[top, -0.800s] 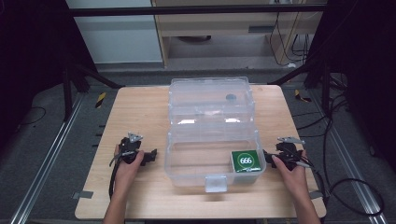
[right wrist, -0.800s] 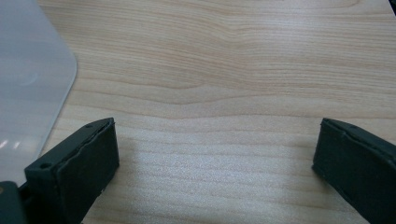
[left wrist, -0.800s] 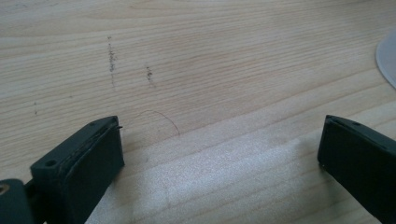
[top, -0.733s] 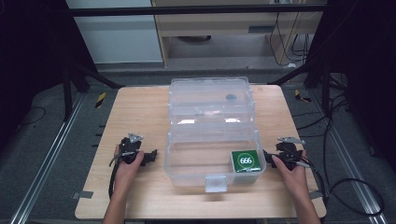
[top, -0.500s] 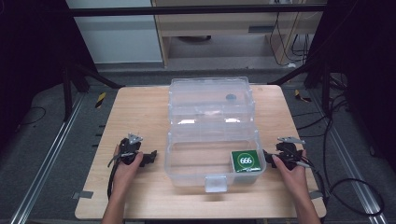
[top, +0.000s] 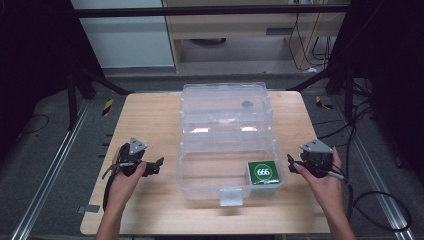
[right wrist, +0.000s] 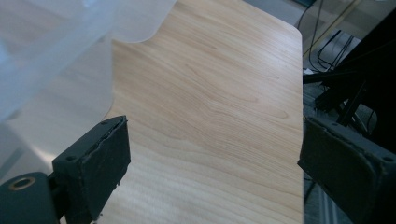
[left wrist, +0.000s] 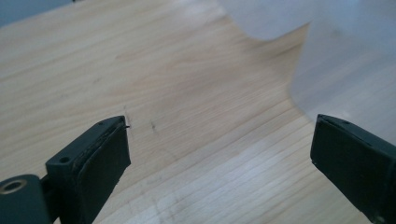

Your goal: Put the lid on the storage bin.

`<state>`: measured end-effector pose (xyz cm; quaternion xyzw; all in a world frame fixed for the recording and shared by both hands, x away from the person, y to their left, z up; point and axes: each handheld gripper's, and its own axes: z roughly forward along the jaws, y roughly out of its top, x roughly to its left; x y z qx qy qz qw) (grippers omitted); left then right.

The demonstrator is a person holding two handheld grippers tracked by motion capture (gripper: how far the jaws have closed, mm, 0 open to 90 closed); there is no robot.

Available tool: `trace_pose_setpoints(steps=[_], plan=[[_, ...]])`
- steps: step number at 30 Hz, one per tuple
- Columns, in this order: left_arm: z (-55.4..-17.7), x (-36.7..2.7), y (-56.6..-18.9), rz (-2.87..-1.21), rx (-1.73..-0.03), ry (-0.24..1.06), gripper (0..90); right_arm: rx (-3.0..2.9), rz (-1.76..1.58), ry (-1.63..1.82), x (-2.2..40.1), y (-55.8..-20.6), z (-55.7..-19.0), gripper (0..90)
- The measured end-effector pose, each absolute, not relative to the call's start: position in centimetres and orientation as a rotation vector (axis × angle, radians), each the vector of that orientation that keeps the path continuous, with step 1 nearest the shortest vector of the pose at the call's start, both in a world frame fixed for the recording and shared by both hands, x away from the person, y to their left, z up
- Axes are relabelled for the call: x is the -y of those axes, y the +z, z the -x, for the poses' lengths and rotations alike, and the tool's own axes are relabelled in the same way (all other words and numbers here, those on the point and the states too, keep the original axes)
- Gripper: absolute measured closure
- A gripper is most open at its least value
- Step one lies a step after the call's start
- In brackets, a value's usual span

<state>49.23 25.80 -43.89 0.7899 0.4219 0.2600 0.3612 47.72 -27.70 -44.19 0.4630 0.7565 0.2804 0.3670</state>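
A clear plastic box (top: 210,172) stands open in the middle of the wooden table (top: 150,120), its lid (top: 225,112) laid back behind it. A green card marked 666 (top: 263,173) lies in the box's front right corner. My left gripper (top: 159,163) rests just left of the box, open and holding nothing, its jaws wide over bare wood (left wrist: 187,116) with the box wall (left wrist: 345,70) at the right. My right gripper (top: 290,163) sits just right of the box, open and holding nothing, with the box wall (right wrist: 60,56) at its left.
The table's right edge (right wrist: 299,93) runs close beside the right gripper, with cables and dark frame legs (right wrist: 345,65) on the floor beyond. A small dark round spot (top: 247,104) marks the lid. Metal rails flank the table on both sides.
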Motion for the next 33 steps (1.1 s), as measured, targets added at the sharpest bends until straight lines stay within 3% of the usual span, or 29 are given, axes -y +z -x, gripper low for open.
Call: trace_pose_setpoints(steps=[11,18,27,33], plan=[[-47.5,-23.4,-39.4,-2.184,-0.899,0.640,3.6,-2.171,-0.979,0.599,25.5,-36.6,-48.4,12.8],[-46.6,-19.6,-37.4,-2.338,-0.752,0.616,3.3,-2.293,-0.767,0.540,22.4,-31.1,-50.9,22.2],[-46.0,-16.1,-35.5,-2.437,-0.567,0.568,3.1,-2.393,-0.598,0.494,19.6,-28.1,-53.5,33.4],[-46.4,-14.6,-34.9,-2.497,-0.497,0.540,3.7,-2.449,-0.499,0.438,18.0,-27.0,-54.5,36.4]])
